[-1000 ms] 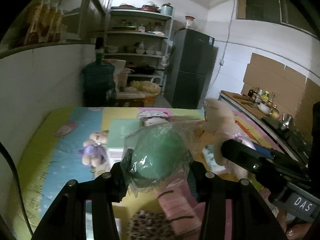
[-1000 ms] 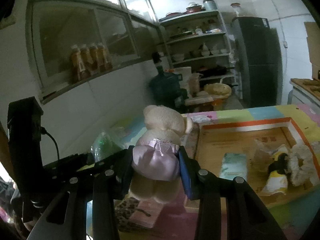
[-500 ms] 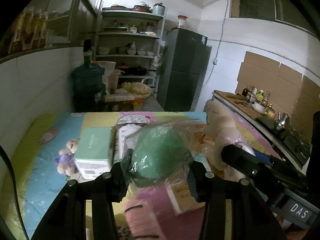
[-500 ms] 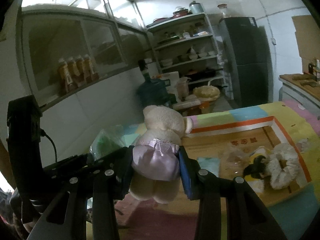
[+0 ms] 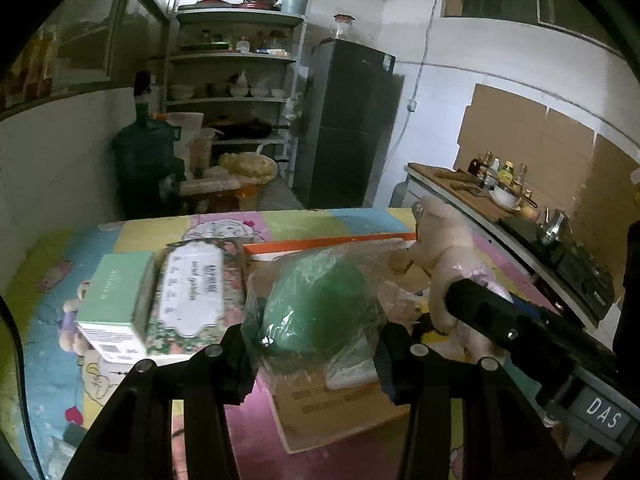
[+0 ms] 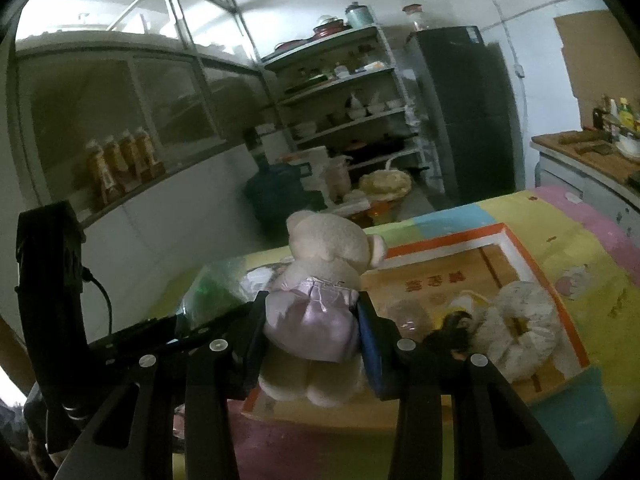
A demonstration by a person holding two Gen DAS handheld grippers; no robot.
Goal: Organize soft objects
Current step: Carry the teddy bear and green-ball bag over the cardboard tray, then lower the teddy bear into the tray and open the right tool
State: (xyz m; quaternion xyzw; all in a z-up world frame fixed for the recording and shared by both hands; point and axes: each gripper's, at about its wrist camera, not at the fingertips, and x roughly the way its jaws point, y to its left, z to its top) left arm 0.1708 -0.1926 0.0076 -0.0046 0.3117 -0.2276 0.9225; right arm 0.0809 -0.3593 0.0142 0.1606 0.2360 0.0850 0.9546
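My left gripper (image 5: 316, 354) is shut on a green soft ball in a clear plastic bag (image 5: 316, 308), held above the near edge of a shallow cardboard box (image 5: 332, 408). In the right wrist view my right gripper (image 6: 314, 340) is shut on a cream teddy bear in a lilac dress (image 6: 320, 300), upright over the box's (image 6: 496, 256) left end. The bear (image 5: 444, 256) and the right gripper's body show at right in the left wrist view. Inside the box lie a fluffy white scrunchie (image 6: 516, 324) and a dark soft item (image 6: 452, 328).
A mint green box (image 5: 116, 300) and a floral tissue pack (image 5: 192, 292) lie on the colourful play mat (image 5: 304, 220) left of the cardboard box. A small plush bear (image 5: 72, 312) peeks out behind them. A counter with bottles (image 5: 496, 184) runs along the right.
Both grippers have travelled to the right across the mat with their loads. The cardboard box now lies under and ahead of them; the mint box and small plush have slid to the left.
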